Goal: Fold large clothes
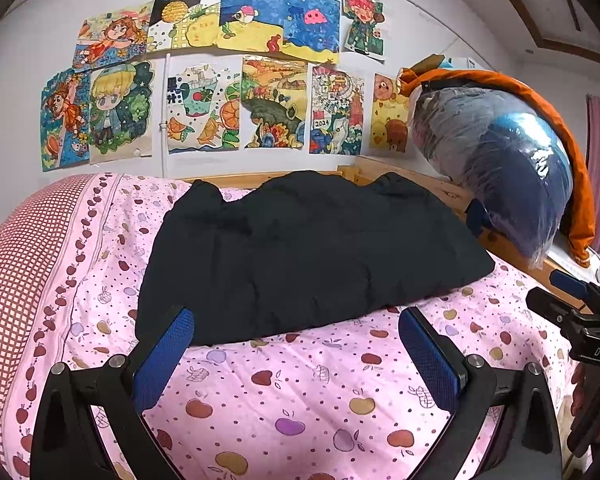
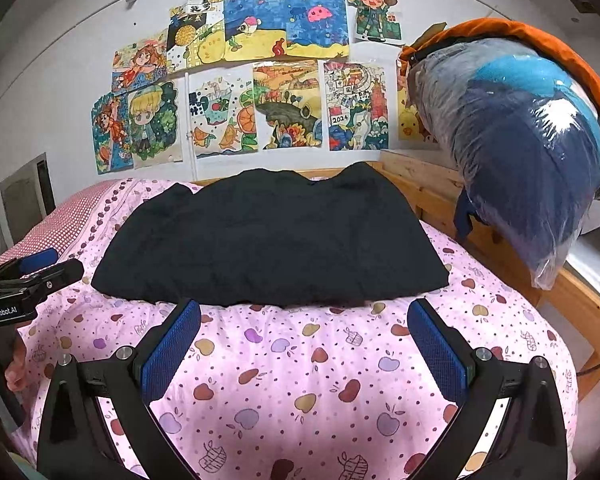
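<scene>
Holding both grippers spread wide and empty, you kept the left gripper (image 1: 296, 336) and right gripper (image 2: 304, 328) above the pink quilt (image 2: 300, 380); the black garment (image 2: 272, 240) lay folded at 12 o'clock, just beyond the fingertips

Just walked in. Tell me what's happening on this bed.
A person holds a gripper in each hand over a bed with a pink apple-print quilt. A black garment lies on the quilt in a roughly folded, compact shape. The left gripper and the right gripper both hang just short of its near edge with jaws open, holding nothing and touching nothing. A plastic-wrapped bundle rests on the wooden bed frame at the right.
</scene>
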